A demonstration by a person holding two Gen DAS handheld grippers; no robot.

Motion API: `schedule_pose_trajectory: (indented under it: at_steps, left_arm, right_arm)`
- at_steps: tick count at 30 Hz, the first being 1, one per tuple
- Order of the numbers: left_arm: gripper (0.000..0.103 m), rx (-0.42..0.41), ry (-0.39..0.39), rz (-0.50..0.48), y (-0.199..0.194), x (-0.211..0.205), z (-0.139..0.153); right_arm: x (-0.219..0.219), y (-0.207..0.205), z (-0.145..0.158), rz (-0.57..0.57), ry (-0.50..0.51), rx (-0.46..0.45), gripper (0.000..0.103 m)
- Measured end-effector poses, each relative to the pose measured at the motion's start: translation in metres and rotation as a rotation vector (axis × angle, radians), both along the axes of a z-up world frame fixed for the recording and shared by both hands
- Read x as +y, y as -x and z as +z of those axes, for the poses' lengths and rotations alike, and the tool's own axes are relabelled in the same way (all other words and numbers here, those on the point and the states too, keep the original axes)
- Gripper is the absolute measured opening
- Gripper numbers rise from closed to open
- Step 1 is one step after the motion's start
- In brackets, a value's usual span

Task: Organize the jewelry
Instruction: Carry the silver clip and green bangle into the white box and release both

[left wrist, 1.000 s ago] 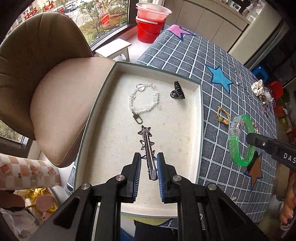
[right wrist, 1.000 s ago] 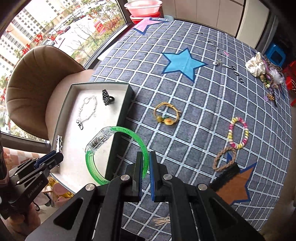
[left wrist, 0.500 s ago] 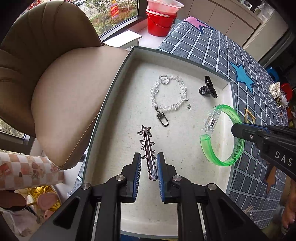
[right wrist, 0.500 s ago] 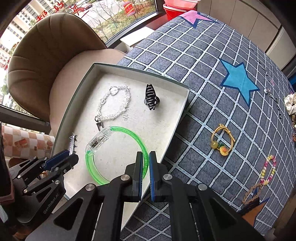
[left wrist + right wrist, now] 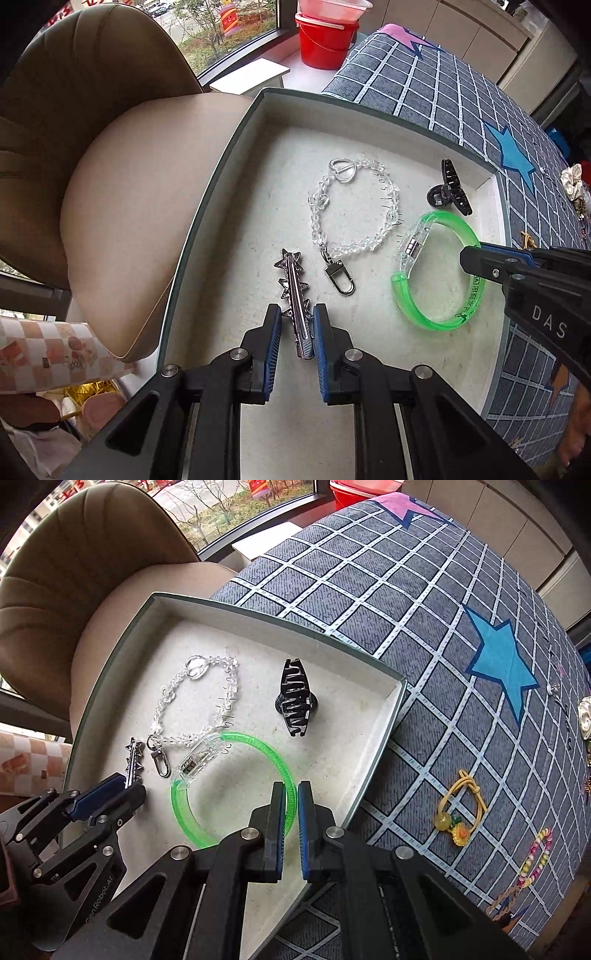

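Change vs. earlier frames: green bangle [image 5: 236, 786], previously carried over the checked cloth [image 5: 424, 635] to the right of the tray, now sits low inside the tray [image 5: 384, 734], centre-right in the left wrist view. Tray also fills more of both frames than 1 s ago. Star hair clip [image 5: 295, 295] is unchanged in the left grip.

Hidden or unclear: rear end of the star hair clip is covered by the left gripper's pads. In the right wrist view only the star tips of the clip show at centre-left; the rest lies behind the left gripper. Part of the bangle's rim disappears between the right gripper's blue pads. Whether bangle or clip touch the tray floor cannot be told. Printed text on the bangle is too small to read. Items at the far right edge (scrunchie, small pieces) are blurred and cut off.

Pose: left gripper [image 5: 297, 325] enters from the bottom of its frame, jaws narrowed onto the star hair clip, which points up-frame along the fingers. Right gripper [image 5: 291, 808] enters from the bottom centre, jaws nearly closed, pinching the bangle's rim edge-on, w/ the ring extending to the left. In the left wrist view it reaches in from the right edge.

Also in tray: clear bead bracelet [image 5: 351, 214] w/ metal clasp, upper centre; black claw clip [image 5: 295, 698] toward the upper right corner. On the cloth, lower right of the right wrist view: yellow hair tie [image 5: 458, 808], pastel bead bracelet [image 5: 535, 860].
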State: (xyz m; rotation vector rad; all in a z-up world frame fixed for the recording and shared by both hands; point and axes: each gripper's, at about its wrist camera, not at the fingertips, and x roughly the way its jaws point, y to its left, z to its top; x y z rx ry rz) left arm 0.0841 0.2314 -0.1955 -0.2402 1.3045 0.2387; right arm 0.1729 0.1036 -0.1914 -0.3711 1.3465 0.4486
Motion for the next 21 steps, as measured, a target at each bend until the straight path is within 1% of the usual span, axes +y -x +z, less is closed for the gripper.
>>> schedule_pose_trajectory:
  at_steps: [7,12,16,18,20,21]
  left_arm:
    - [0.025,-0.016,-0.042,-0.006,-0.008,-0.004,0.003]
    - [0.025,0.014,-0.052,0.007,-0.006,-0.010,0.007]
    - [0.025,0.026,-0.063,0.005,-0.003,-0.011,0.007]
    - [0.025,0.036,-0.064,0.000,-0.002,-0.012,0.007]
    - [0.025,0.044,-0.065,-0.006,0.000,-0.012,0.008]
    - [0.025,0.046,-0.067,-0.007,0.002,-0.013,0.009]
  right_arm:
    - [0.001,-0.009,-0.009,-0.028,0.004,0.013,0.007]
    - [0.004,-0.012,-0.010,-0.035,-0.001,0.023,0.007]
    - [0.001,-0.012,-0.009,-0.050,-0.024,0.046,0.008]
    - [-0.004,-0.011,-0.005,-0.062,-0.033,0.047,0.013]
    - [-0.006,-0.010,-0.001,-0.073,-0.063,0.063,0.023]
    - [-0.008,-0.009,0.003,-0.074,-0.077,0.066,0.025]
